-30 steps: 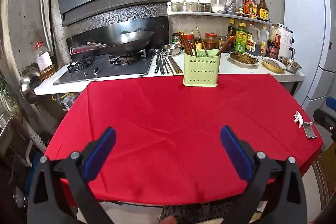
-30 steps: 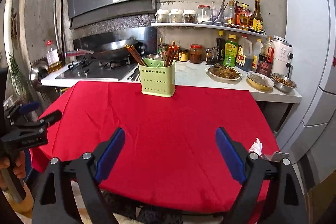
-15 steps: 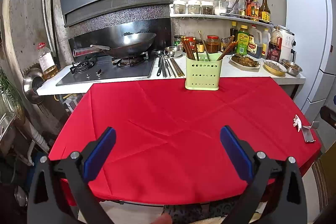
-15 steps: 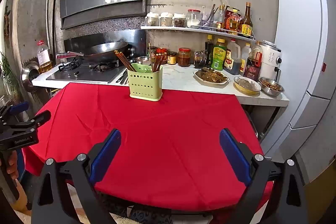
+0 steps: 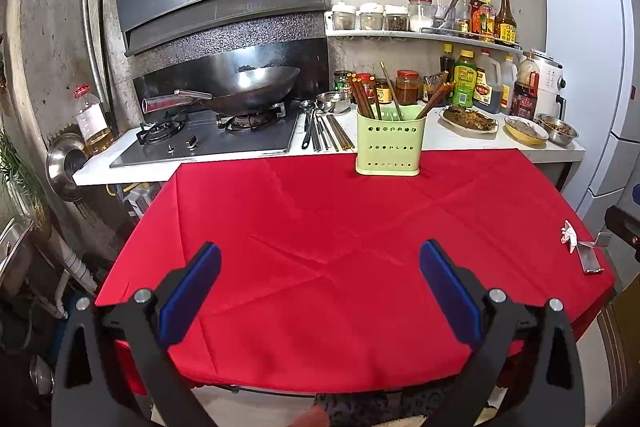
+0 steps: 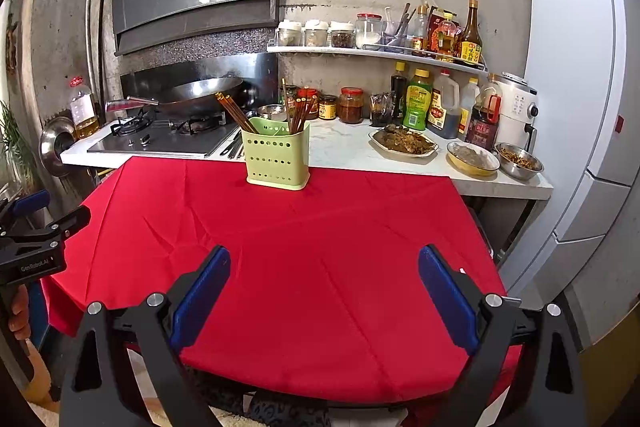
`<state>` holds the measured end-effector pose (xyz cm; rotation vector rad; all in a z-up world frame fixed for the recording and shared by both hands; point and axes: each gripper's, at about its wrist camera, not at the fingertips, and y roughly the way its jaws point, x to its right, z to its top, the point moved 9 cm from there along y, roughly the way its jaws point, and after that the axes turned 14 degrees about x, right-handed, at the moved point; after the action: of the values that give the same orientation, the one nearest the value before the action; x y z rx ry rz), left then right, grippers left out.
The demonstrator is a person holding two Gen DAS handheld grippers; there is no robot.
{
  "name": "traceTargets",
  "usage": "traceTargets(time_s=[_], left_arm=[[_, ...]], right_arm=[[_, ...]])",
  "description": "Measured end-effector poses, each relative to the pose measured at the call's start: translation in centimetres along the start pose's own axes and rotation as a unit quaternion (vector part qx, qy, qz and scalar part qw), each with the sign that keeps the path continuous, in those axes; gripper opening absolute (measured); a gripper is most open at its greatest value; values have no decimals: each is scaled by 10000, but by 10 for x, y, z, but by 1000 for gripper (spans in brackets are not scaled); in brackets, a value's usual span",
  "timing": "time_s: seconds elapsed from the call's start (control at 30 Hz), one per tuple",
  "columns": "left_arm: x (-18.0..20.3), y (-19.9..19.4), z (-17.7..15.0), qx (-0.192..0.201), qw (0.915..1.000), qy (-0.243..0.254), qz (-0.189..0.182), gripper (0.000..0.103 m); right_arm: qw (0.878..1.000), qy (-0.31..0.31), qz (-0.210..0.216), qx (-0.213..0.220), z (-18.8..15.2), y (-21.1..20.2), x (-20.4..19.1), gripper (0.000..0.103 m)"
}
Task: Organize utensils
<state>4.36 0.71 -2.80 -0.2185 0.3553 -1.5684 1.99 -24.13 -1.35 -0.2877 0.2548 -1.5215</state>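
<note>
Both grippers hang over the near edge of a worktop covered with a red cloth (image 5: 320, 227). The left gripper (image 5: 320, 267) has its blue pads spread wide with nothing between them, only cloth beneath. The right gripper (image 6: 324, 271) is just as wide apart and also empty; its jaws have just been opening a little further.

At the far edge of the cloth stands a pale green utensil holder (image 5: 389, 141) with rows of small holes in its wall (upright, right where the cloth meets the white counter behind). Brown chopsticks (image 5: 360, 95) lean out of it in several bunches, some tilted left and some right. On the white counter (image 6: 344, 147), between the stove and the holder, lie more loose utensils (image 5: 324, 133): metal chopsticks and a dark-handled spoon or ladle, side by side.

A wok (image 5: 248, 91) sits on the right burner of the stove. To the right of the holder are a plate of cooked food (image 6: 404, 143) and two bowls. Near the cloth's right edge lies a small metal clip (image 5: 588, 255) with a scrap of white beside it.
</note>
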Motion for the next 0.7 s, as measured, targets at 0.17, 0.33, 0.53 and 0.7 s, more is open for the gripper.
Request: traceTargets(time_s=[0.17, 0.33, 0.53, 0.7], left_arm=[[0, 0, 0, -3, 10000, 1, -1, 97], [0, 0, 0, -4, 10000, -3, -1, 97], [1, 0, 0, 4, 10000, -3, -9, 97], [2, 0, 0, 1, 10000, 1, -9, 97]], right_arm=[[10000, 12, 13, 16, 0, 1, 0, 94], [10000, 15, 22, 13, 0, 1, 0, 94], [10000, 19, 5, 12, 0, 1, 0, 94], [10000, 28, 14, 19, 0, 1, 1, 94]])
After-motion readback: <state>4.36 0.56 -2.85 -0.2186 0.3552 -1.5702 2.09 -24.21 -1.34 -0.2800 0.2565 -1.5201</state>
